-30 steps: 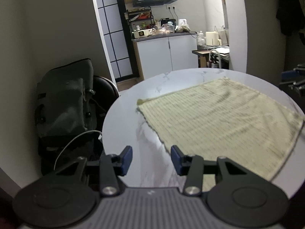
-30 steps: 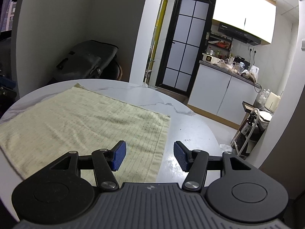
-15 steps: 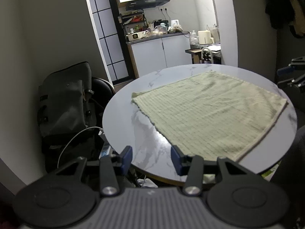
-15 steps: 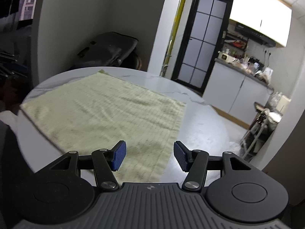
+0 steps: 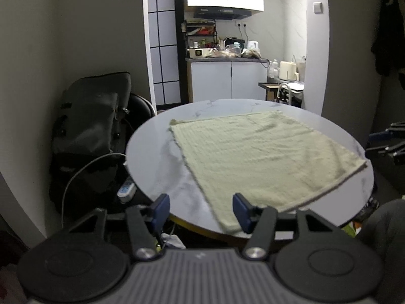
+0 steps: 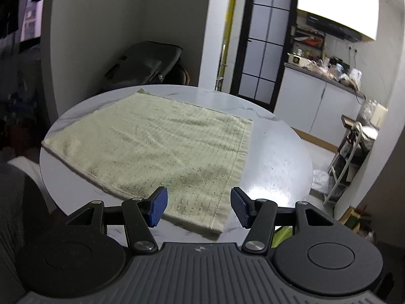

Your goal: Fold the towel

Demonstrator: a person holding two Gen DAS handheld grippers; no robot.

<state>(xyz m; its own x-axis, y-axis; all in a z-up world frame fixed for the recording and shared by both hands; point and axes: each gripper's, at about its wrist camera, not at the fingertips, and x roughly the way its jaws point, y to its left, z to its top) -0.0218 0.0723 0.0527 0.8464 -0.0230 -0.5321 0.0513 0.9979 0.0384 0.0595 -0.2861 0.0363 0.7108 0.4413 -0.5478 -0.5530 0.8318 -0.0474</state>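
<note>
Pale yellow-green ribbed terry towel (image 5: 255, 157) (image 6: 157, 149) lies spread flat, unfolded, on the round white marble-look table (image 5: 157, 152) (image 6: 276, 162). All positions below are relative to that table.

- Towel covers most of the top; one corner reaches or slightly overhangs the near rim in the left wrist view. Mild wrinkles, hemmed edges visible.
- Left gripper (image 5: 201, 211): black frame, blue pads, jaws spread wide, nothing between them. It sits off the near rim, just short of the towel's near corner. Right pad lines up with that corner; contact cannot be told, looks apart.
- Right gripper (image 6: 197, 207): same build, jaws wide apart, holding nothing. It sits at the near rim on its side, with the towel's near corner framed between the pads. Not pinched.
- Left wrist view: a bit of the other gripper shows at the table's right side, too small for jaw state.

Around the table:
- Dark grey soft bag (image 5: 93, 124) (image 6: 146, 60) on a black chair, against the wall on the far-left side.
- White cable (image 5: 83, 174) looping on the floor beside the bag.
- Behind the table: black-framed glass-panel door (image 5: 162, 50) (image 6: 263, 50), white kitchen cabinet with cluttered dark counter (image 5: 227, 81) (image 6: 316, 101).
</note>
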